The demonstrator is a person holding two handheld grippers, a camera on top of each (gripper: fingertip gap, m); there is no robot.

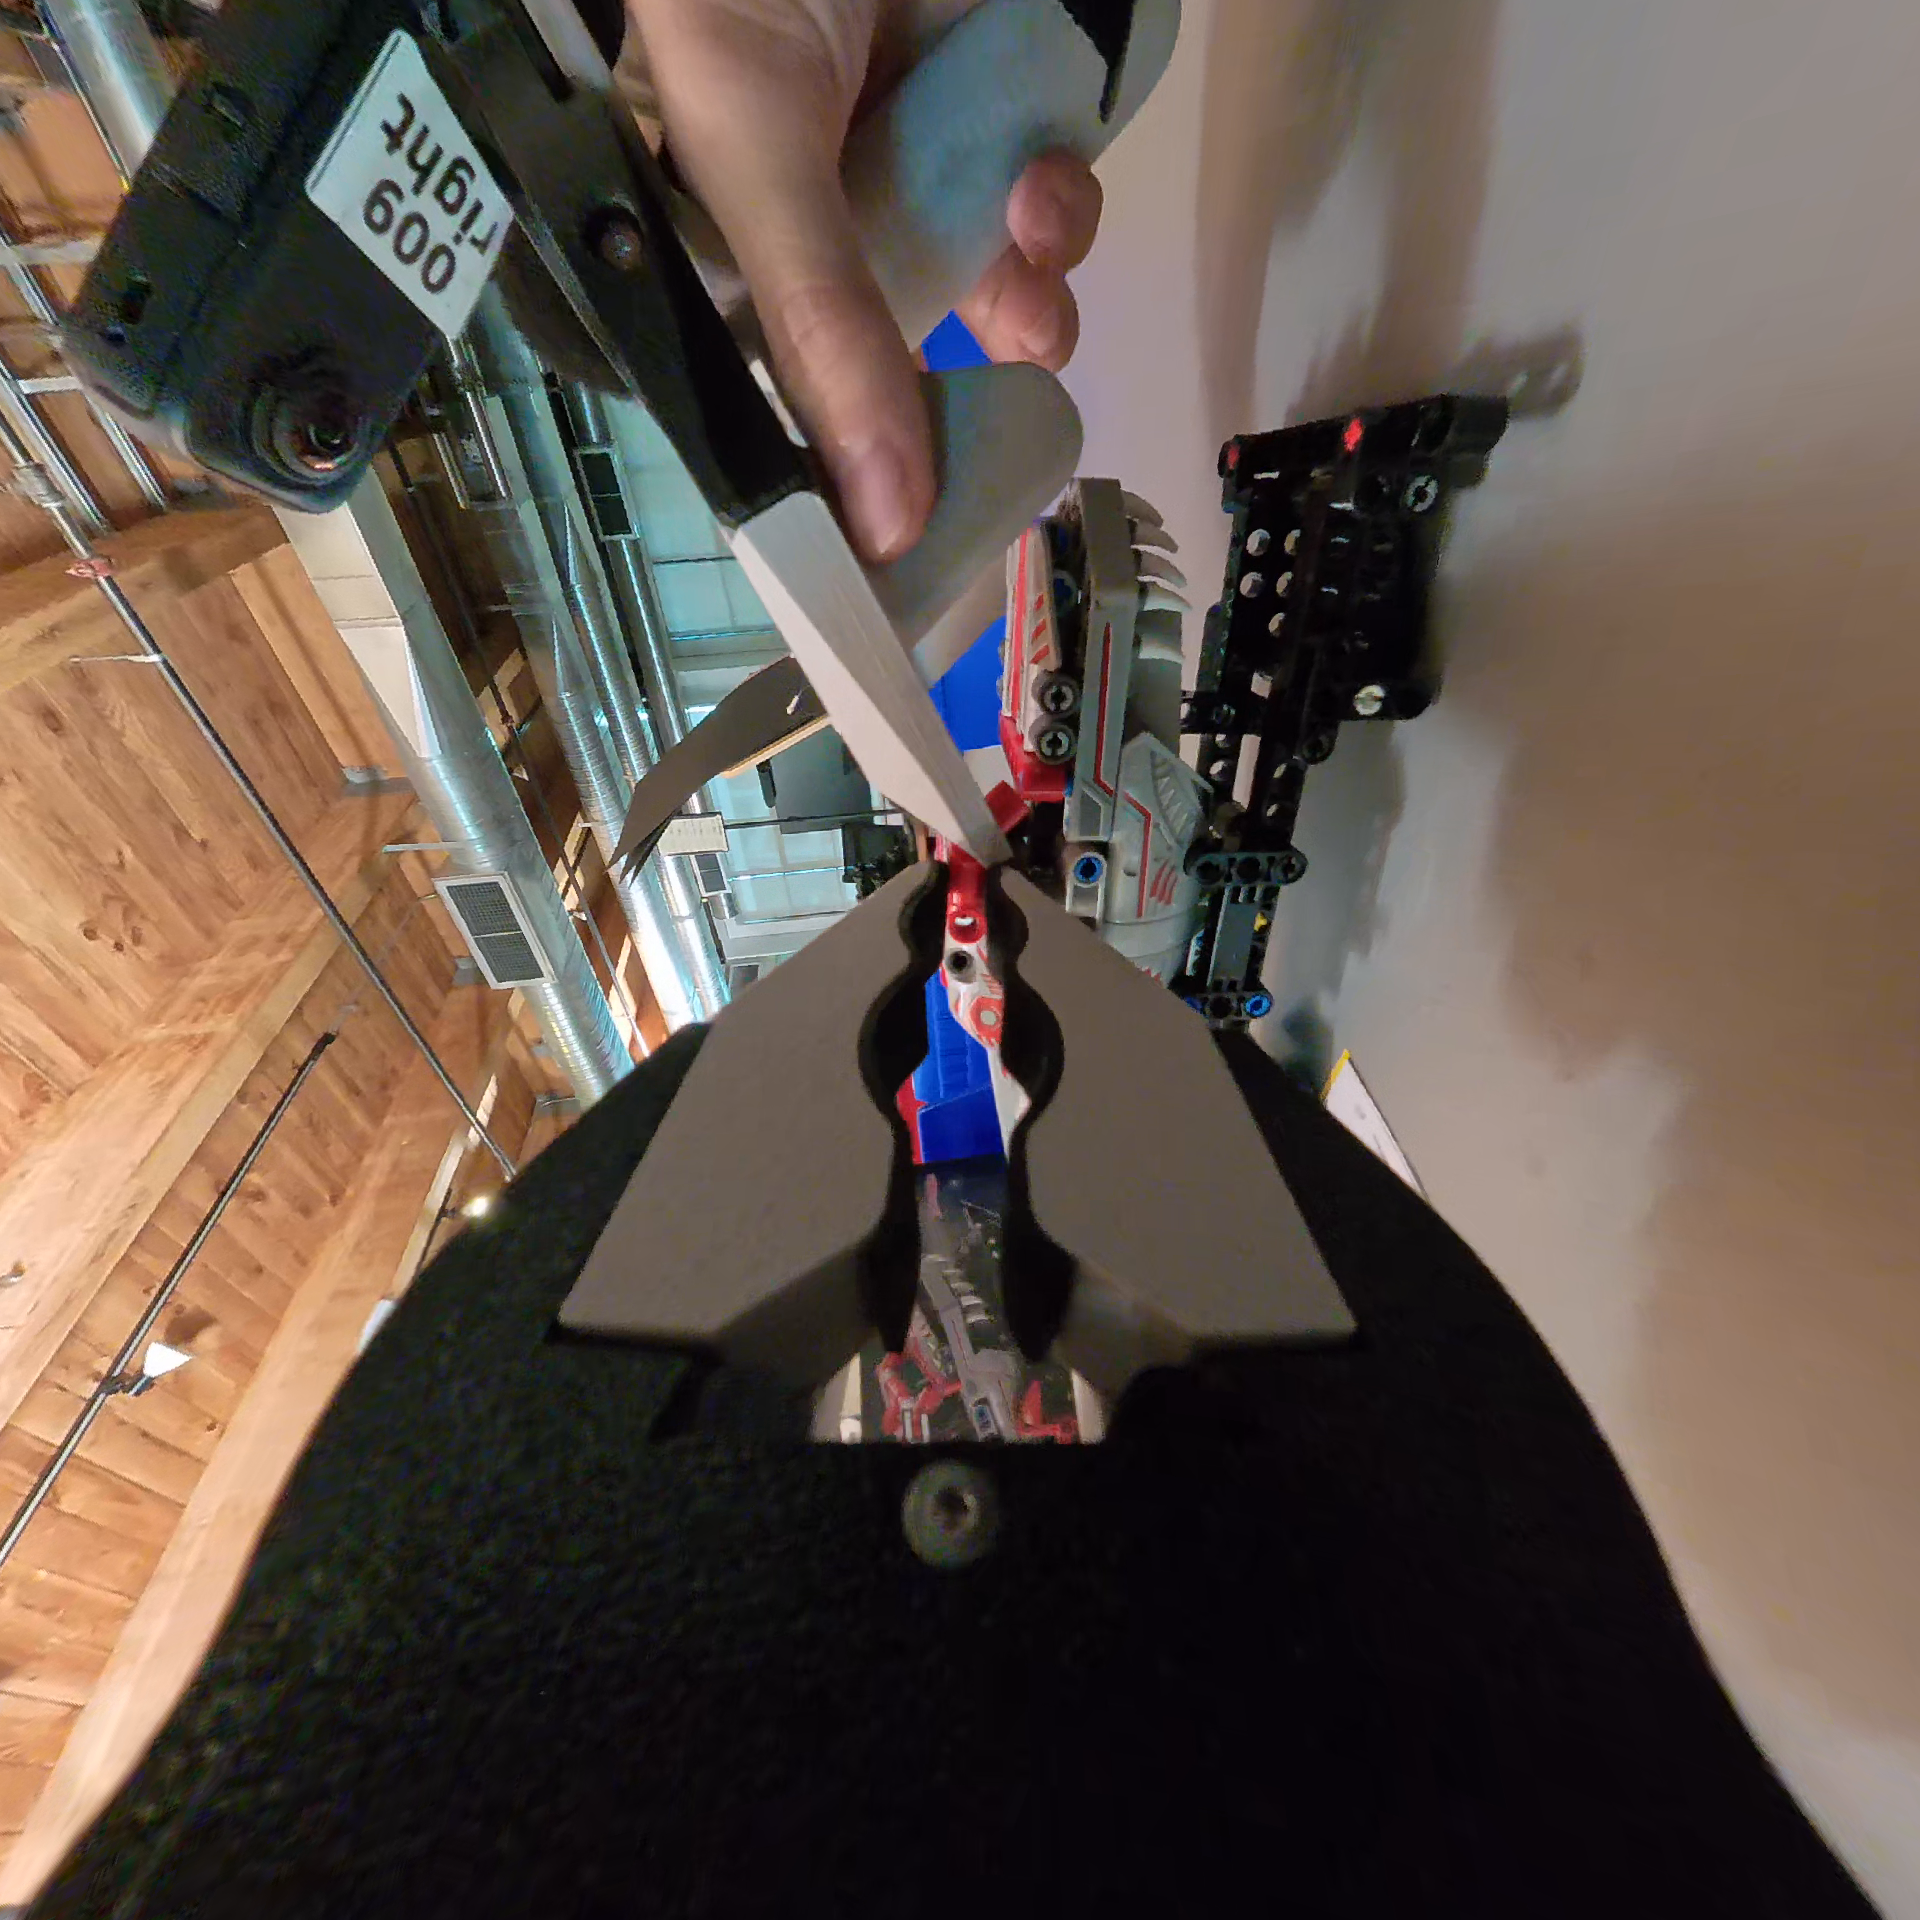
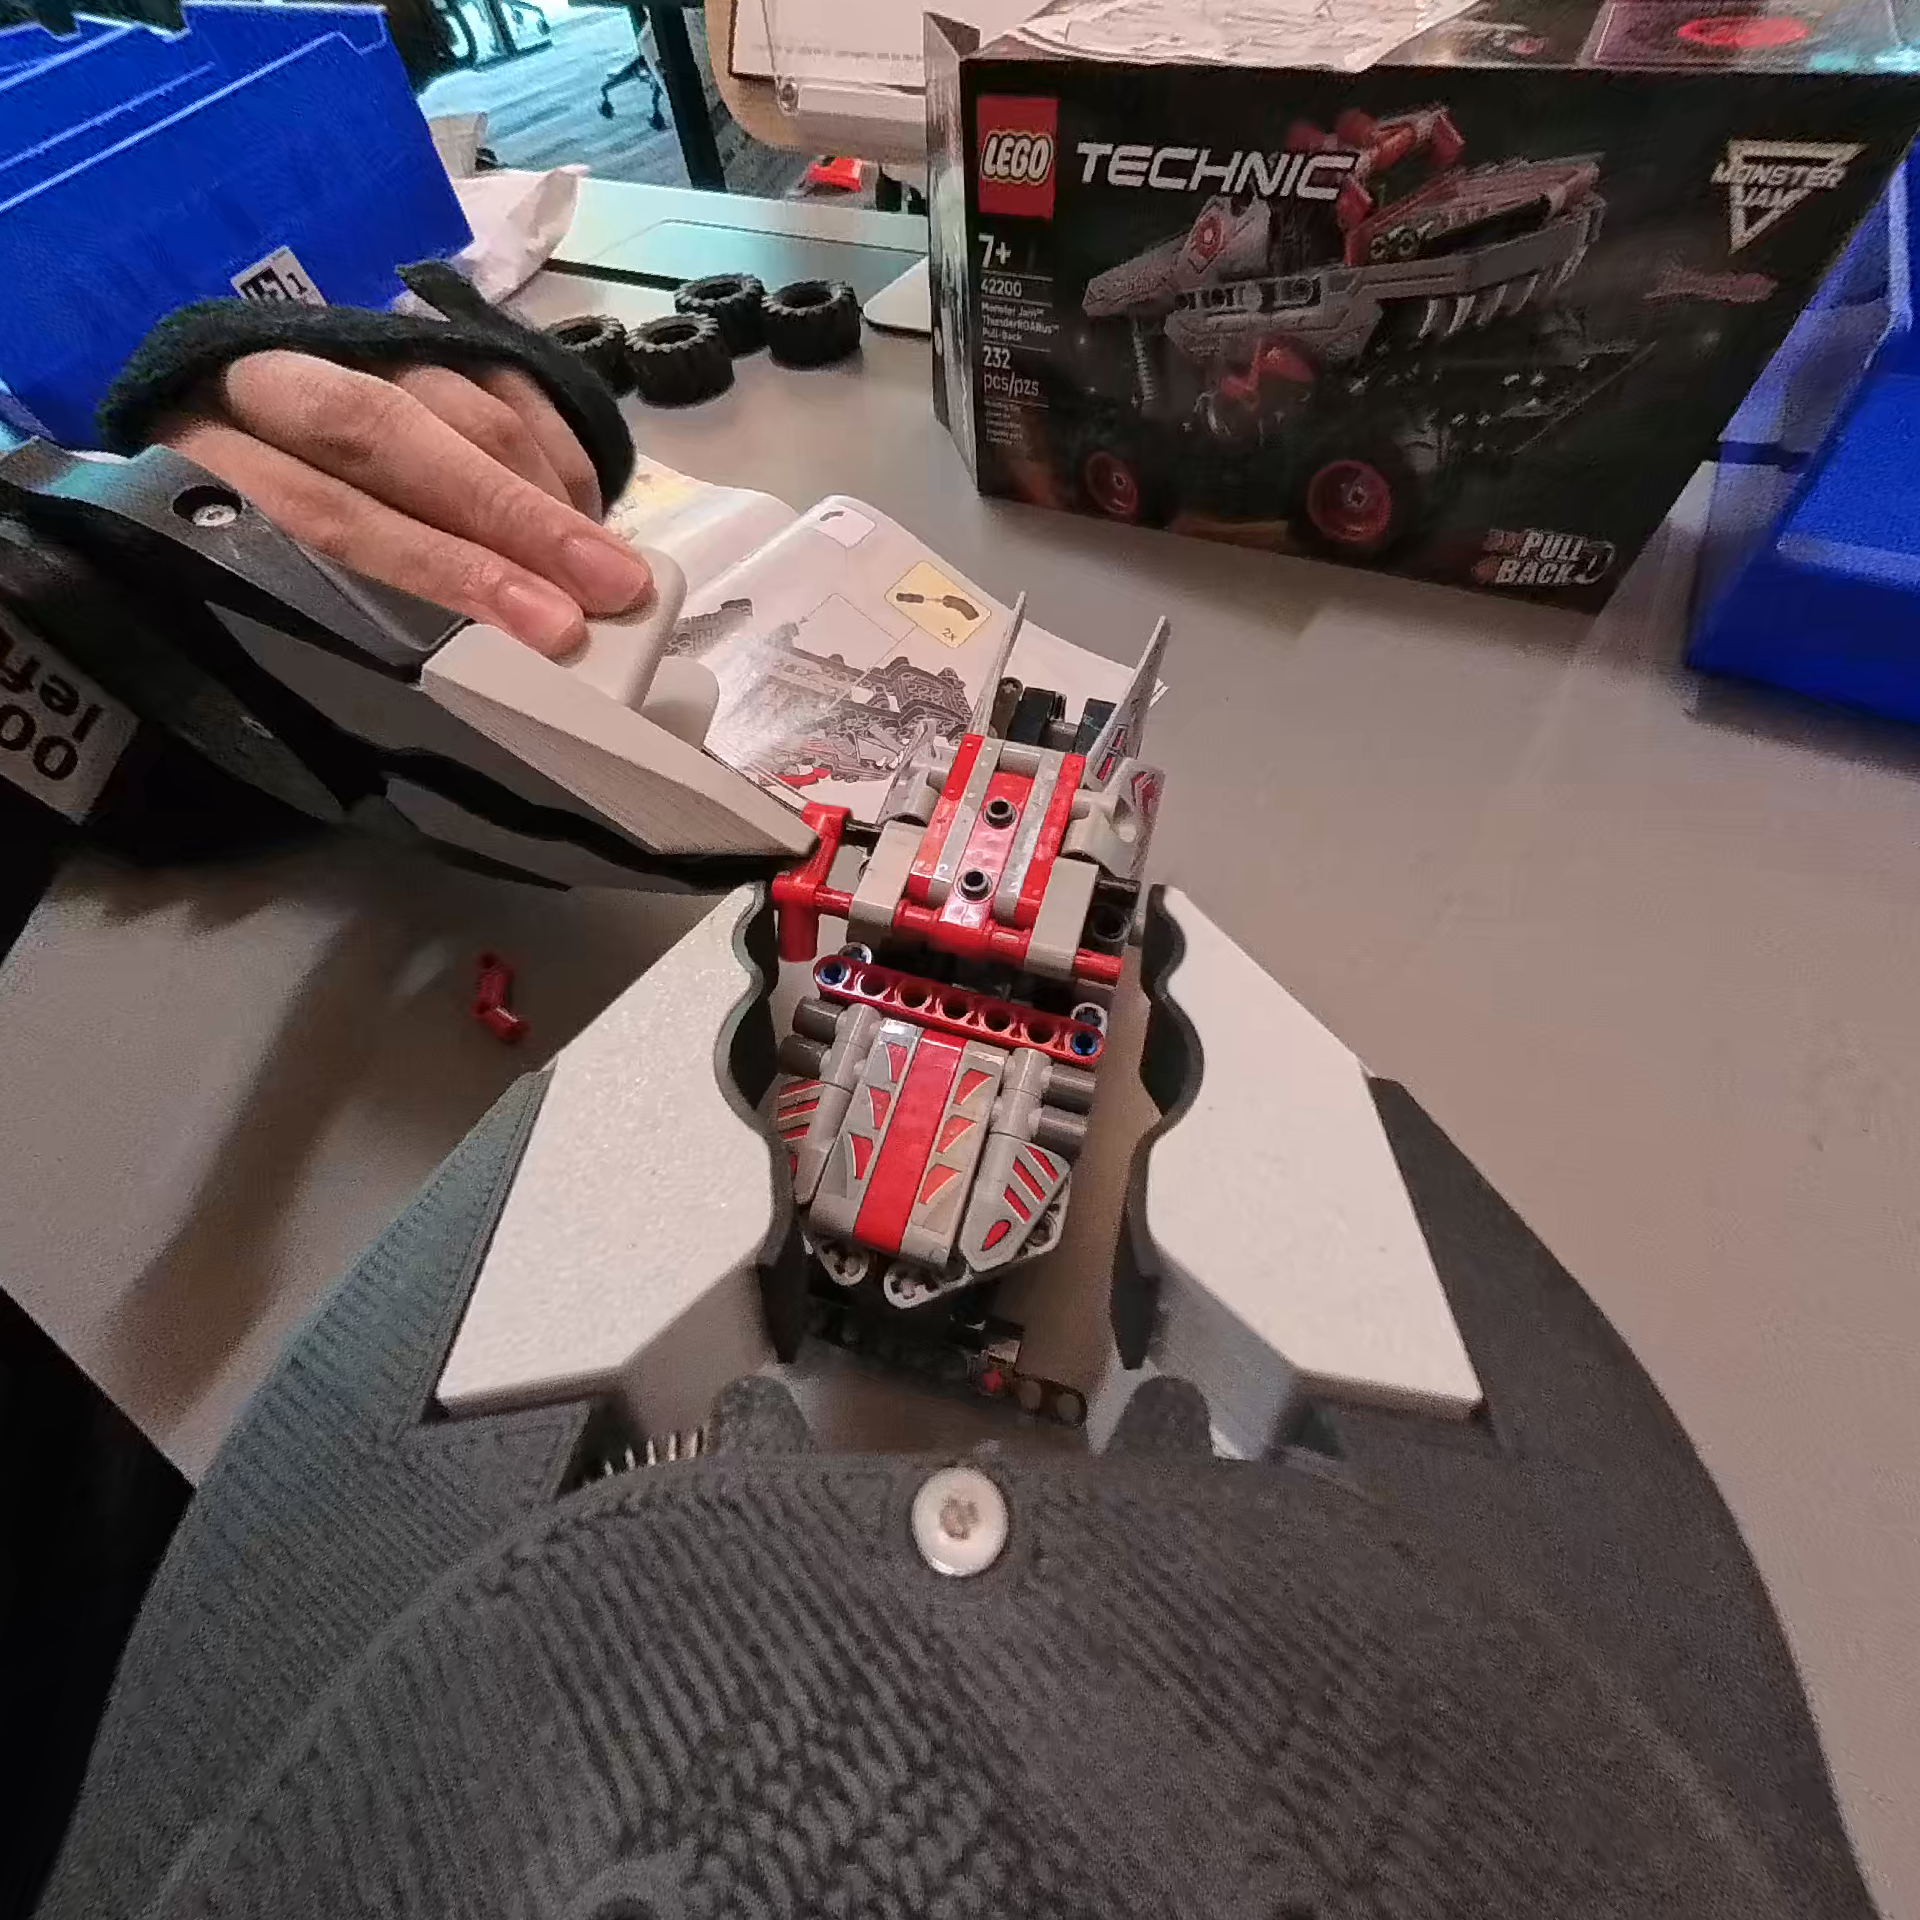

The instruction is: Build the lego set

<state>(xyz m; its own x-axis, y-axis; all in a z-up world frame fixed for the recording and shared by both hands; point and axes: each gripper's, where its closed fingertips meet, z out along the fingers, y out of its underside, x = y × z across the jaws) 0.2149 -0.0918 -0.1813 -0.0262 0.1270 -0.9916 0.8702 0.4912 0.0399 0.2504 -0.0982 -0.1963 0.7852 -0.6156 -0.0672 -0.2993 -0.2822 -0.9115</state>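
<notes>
The grey and red truck model (image 2: 925, 1122) stands on the grey table (image 2: 1455, 935). My right gripper (image 2: 956, 904) is closed around its body, one finger on each side. My left gripper (image 1: 961, 883) is shut on a small red piece (image 1: 964, 935) at the model's side frame. It reaches in from the left in the right wrist view (image 2: 800, 842), and the red piece (image 2: 816, 862) shows there at its tip. In the left wrist view the model (image 1: 1122, 727) and its black chassis (image 1: 1320, 623) appear sideways, with a finger of the right gripper (image 1: 862, 665) beside them.
The set's box (image 2: 1403, 312) stands at the back right. An open instruction booklet (image 2: 831, 644) lies behind the model. Several black tyres (image 2: 717, 322) sit at the back. Blue bins stand left (image 2: 208, 156) and right (image 2: 1829, 520). A loose red connector (image 2: 497, 997) lies left.
</notes>
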